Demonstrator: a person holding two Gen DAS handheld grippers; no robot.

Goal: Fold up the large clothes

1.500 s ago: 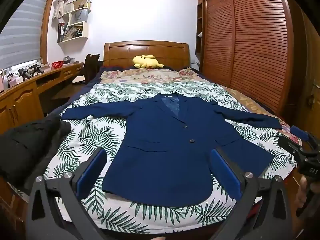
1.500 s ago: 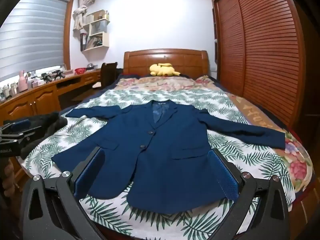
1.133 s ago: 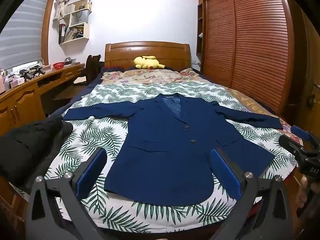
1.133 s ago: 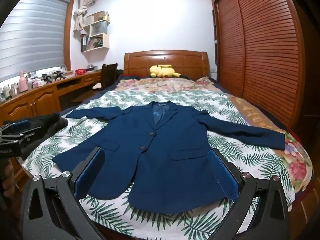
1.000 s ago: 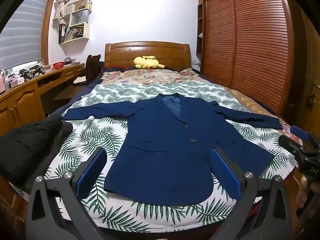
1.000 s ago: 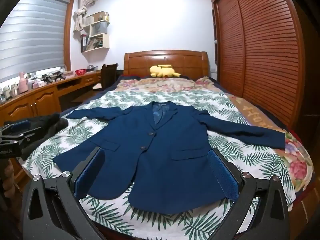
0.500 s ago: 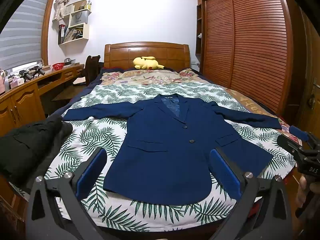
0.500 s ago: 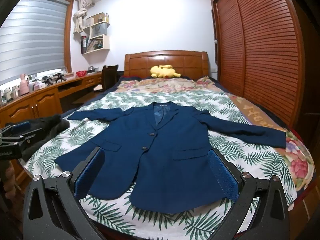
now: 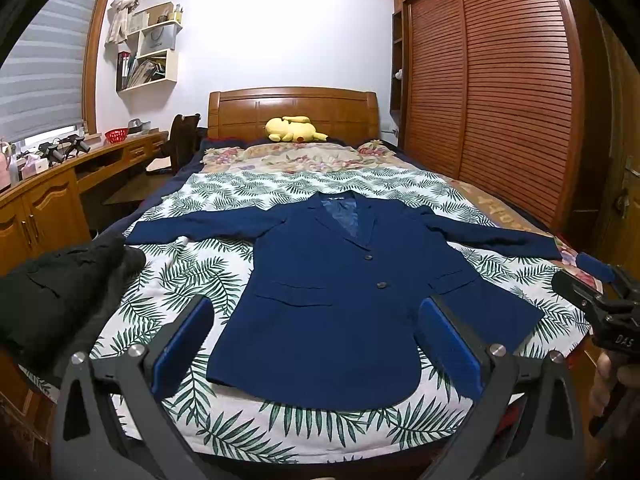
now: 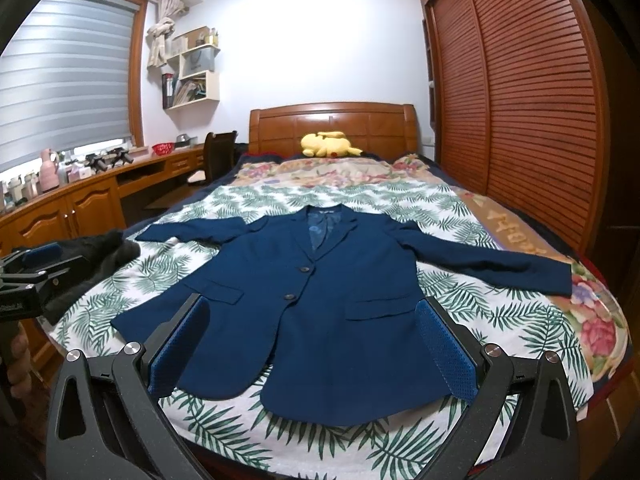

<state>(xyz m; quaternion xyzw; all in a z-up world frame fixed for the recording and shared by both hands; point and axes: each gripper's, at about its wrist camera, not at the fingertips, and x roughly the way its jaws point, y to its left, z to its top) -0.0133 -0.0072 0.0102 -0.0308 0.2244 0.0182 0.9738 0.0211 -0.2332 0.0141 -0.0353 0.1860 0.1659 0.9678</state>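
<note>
While I hold both grippers short of the foot of the bed (image 9: 240, 432), the blue jacket (image 9: 332, 300) lies flat on the leaf-print sheet, face up, collar at twelve o'clock, sleeves spread toward nine and three. My left gripper (image 9: 316, 344) has its jaws wide apart, holding nothing; my right gripper (image 10: 312, 344) likewise. A black garment (image 9: 52, 296) sits at nine o'clock, a yellow plush toy (image 9: 294, 130) by the headboard

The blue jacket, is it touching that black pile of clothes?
Apart. In the left wrist view, leaf-print bedspread shows between the blue jacket and the black clothes.
</note>
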